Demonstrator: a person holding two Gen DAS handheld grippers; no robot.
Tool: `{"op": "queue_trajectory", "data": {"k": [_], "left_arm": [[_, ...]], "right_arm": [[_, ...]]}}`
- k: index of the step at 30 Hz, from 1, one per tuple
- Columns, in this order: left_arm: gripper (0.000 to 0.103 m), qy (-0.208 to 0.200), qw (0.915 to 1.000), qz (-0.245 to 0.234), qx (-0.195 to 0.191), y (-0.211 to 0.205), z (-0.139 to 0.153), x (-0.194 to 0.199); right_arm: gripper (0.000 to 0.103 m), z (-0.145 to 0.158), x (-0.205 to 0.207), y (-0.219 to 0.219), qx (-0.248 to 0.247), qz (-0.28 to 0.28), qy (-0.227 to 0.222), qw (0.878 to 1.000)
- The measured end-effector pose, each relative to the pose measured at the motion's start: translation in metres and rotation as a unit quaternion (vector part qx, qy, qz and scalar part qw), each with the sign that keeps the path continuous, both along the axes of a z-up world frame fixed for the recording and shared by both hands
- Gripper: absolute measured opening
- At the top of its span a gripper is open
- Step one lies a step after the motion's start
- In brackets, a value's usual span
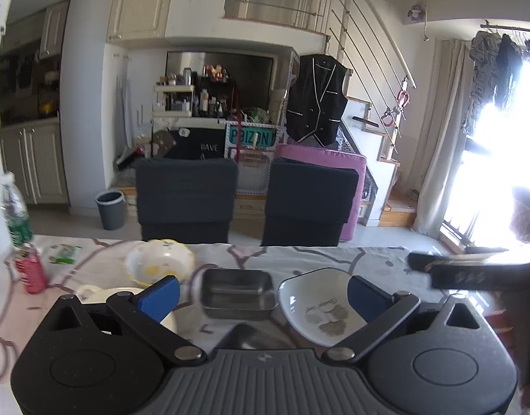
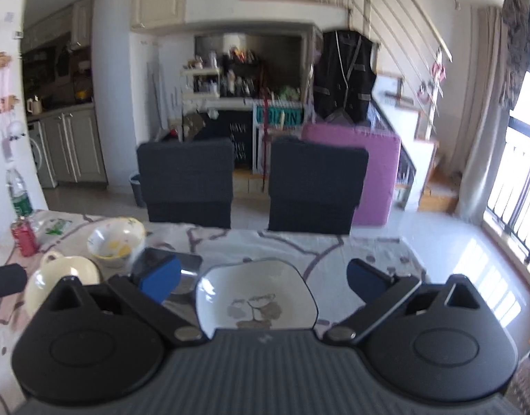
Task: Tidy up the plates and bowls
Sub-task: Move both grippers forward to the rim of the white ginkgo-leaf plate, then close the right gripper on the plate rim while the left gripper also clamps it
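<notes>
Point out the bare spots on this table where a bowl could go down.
Freest: the patterned tablecloth to the right of the square white leaf-print plate, toward the window, and the strip between that plate and the two dark chairs. Crowded: the left side, where the floral bowl, cream cup, steel tray and red can cluster.

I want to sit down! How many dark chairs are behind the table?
2. One dark upholstered chair stands on the left, a second dark upholstered chair on the right, both at the table's far edge. Others may be hidden.
</notes>
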State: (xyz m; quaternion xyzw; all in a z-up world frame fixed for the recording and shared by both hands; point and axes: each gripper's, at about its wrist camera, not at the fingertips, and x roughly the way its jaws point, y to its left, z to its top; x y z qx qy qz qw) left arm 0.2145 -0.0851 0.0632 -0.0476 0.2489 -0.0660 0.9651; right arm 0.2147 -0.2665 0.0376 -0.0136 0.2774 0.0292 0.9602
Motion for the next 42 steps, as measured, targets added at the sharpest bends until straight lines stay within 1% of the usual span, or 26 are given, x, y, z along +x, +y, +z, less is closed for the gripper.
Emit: {"op": "queue_trajectory", "data": {"k": [3,6,9,10,11,12,13,14,16,18,20,21,23,24,26,28,33,35,38,39,42], "left_arm": [[0.101,0.005,0.9997,0.006,-0.023,-0.011,-0.012,0.023],[0.101,0.016,0.9983,0.016,-0.054,-0.018,-0.028,0.045],[0.101,0.034,0.9973,0.01,-0.064,-0.027,-0.042,0.068],[0.101,0.04,0.9969,0.013,-0.066,-0.03,-0.048,0.075],[0.101,0.046,0.9962,0.012,-0.073,-0.031,-0.054,0.08],[0.101,0.053,0.9952,0.01,-0.082,-0.032,-0.06,0.087],[0.101,0.063,0.9939,0.01,-0.09,-0.032,-0.066,0.093],[0.101,0.075,0.9919,0.009,-0.103,-0.032,-0.072,0.098],[0.1,0.099,0.9861,-0.002,-0.134,-0.033,-0.083,0.113],[0.086,0.118,0.9828,-0.003,-0.142,-0.035,-0.096,0.124],[0.077,0.135,0.9802,-0.006,-0.145,-0.038,-0.109,0.135],[0.074,0.143,0.9787,-0.007,-0.147,-0.039,-0.114,0.14],[0.068,0.158,0.9756,-0.005,-0.152,-0.039,-0.125,0.148],[0.065,0.165,0.9742,-0.003,-0.154,-0.039,-0.129,0.152],[0.062,0.177,0.9718,0.003,-0.156,-0.038,-0.138,0.161],[0.061,0.19,0.9685,0.009,-0.16,-0.037,-0.147,0.169],[0.054,0.217,0.9612,0.013,-0.17,-0.036,-0.166,0.184],[0.052,0.224,0.9589,0.013,-0.173,-0.038,-0.172,0.189],[0.048,0.233,0.9559,0.013,-0.178,-0.038,-0.181,0.194],[0.043,0.233,0.956,0.013,-0.178,-0.038,-0.183,0.194],[0.042,0.229,0.9595,0.007,-0.165,-0.041,-0.184,0.196]], "right_arm": [[0.103,-0.018,0.028,-0.006,-0.008,-0.003,0.025,1.0],[0.103,-0.034,0.054,-0.015,-0.01,0.004,0.038,0.999],[0.103,-0.049,0.079,-0.028,0.015,0.005,0.053,0.998],[0.103,-0.055,0.083,-0.034,0.024,-0.008,0.053,0.998],[0.103,-0.057,0.097,-0.039,0.033,-0.02,0.052,0.998],[0.102,-0.063,0.105,-0.046,0.045,-0.026,0.051,0.997],[0.098,-0.069,0.11,-0.051,0.057,-0.024,0.057,0.996],[0.093,-0.076,0.118,-0.056,0.065,-0.019,0.067,0.995],[0.089,-0.085,0.133,-0.061,0.069,-0.014,0.081,0.994],[0.086,-0.096,0.145,-0.07,0.077,-0.011,0.084,0.993],[0.077,-0.107,0.157,-0.077,0.093,0.006,0.1,0.991],[0.075,-0.113,0.161,-0.078,0.098,0.011,0.108,0.989],[0.065,-0.125,0.178,-0.083,0.104,0.014,0.126,0.986],[0.062,-0.131,0.183,-0.085,0.109,0.016,0.134,0.985],[0.052,-0.141,0.192,-0.087,0.12,0.015,0.148,0.982],[0.049,-0.151,0.199,-0.089,0.127,0.008,0.16,0.979],[0.048,-0.166,0.213,-0.094,0.13,0.003,0.163,0.978],[0.037,-0.171,0.218,-0.093,0.137,0.004,0.165,0.977],[0.031,-0.176,0.221,-0.096,0.149,0.007,0.168,0.974],[0.03,-0.177,0.224,-0.096,0.148,0.009,0.169,0.974],[0.027,-0.182,0.229,-0.099,0.158,0.008,0.168,0.973]]}}
